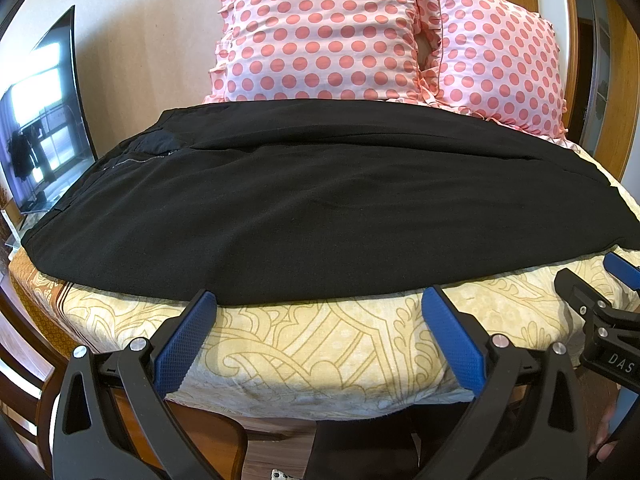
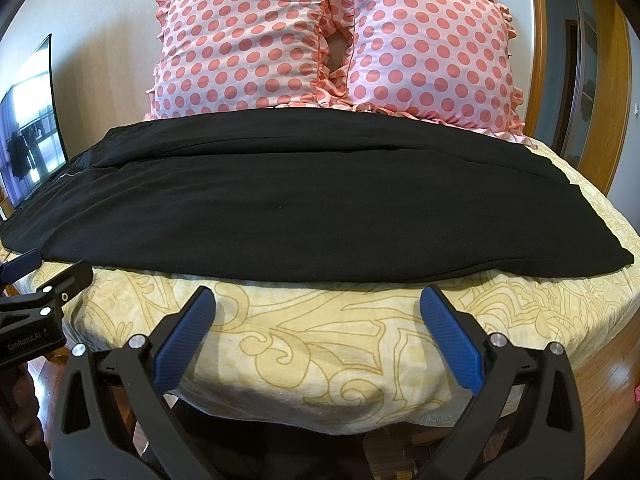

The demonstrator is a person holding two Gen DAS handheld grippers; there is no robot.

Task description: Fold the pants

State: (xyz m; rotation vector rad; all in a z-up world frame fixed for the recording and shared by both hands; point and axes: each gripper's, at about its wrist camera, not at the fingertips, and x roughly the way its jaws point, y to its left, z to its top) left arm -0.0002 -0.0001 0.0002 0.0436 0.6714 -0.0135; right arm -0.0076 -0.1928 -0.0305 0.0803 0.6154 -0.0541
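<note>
Black pants (image 1: 312, 208) lie flat across the bed, waist with a zipper at the left, legs running right; they also show in the right wrist view (image 2: 304, 204). They look folded lengthwise, one leg over the other. My left gripper (image 1: 319, 300) is open and empty, its blue pads just short of the pants' near edge. My right gripper (image 2: 318, 298) is open and empty, a little before the near edge. Each gripper shows in the other's view: the right one (image 1: 600, 300) at the far right, the left one (image 2: 44, 280) at the far left.
The bed has a cream patterned sheet (image 1: 320, 344). Two pink polka-dot pillows (image 1: 320, 32) stand against the wall behind the pants. A dark screen (image 1: 40, 120) stands to the left. Wooden door frame (image 2: 608, 80) at the right. Wooden floor lies below the bed's front edge.
</note>
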